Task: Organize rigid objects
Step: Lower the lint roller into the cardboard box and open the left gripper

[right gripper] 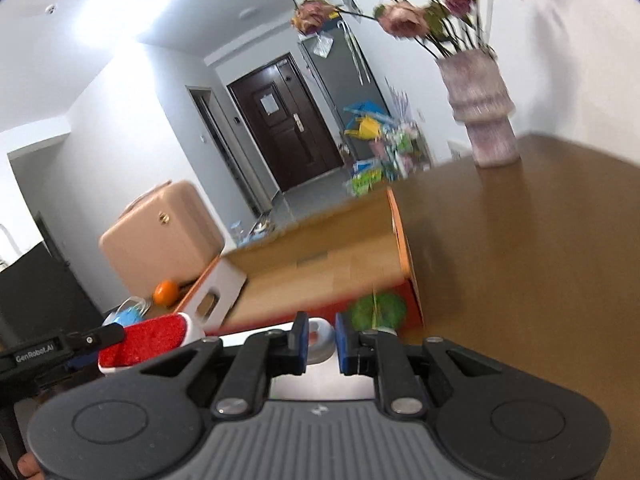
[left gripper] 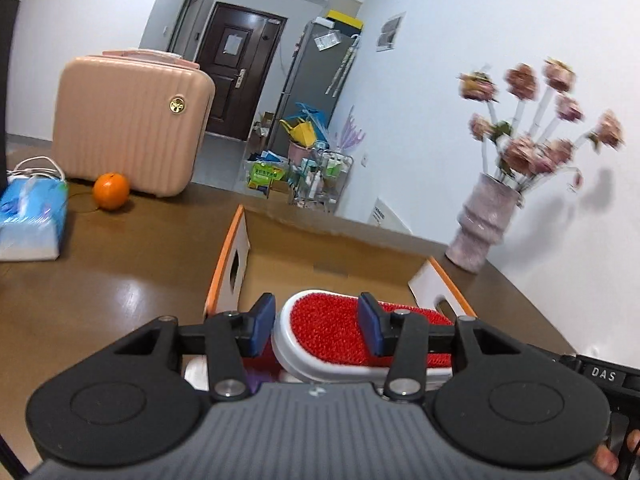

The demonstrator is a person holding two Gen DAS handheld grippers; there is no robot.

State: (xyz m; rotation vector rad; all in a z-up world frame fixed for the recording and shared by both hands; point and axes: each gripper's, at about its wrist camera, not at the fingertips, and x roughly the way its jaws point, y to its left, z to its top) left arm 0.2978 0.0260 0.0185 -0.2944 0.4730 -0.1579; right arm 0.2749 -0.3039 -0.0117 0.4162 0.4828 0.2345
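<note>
My left gripper (left gripper: 318,326) holds a white lint brush with a red pad (left gripper: 332,336) between its blue pads, just over the near end of an open cardboard box (left gripper: 320,256) with orange edges. The brush (right gripper: 148,340) and the left gripper also show at the left of the right wrist view. My right gripper (right gripper: 322,340) hangs over the box's near right part (right gripper: 320,264), jaws a little apart with nothing between them. Below it lie a green round object (right gripper: 378,308) and a white object (right gripper: 320,340) in the box.
On the brown table (left gripper: 120,280) stand a pink suitcase (left gripper: 128,120), an orange (left gripper: 111,191), a blue tissue pack (left gripper: 32,216) and a vase of dried flowers (left gripper: 484,220). A doorway and cluttered shelves lie beyond the table.
</note>
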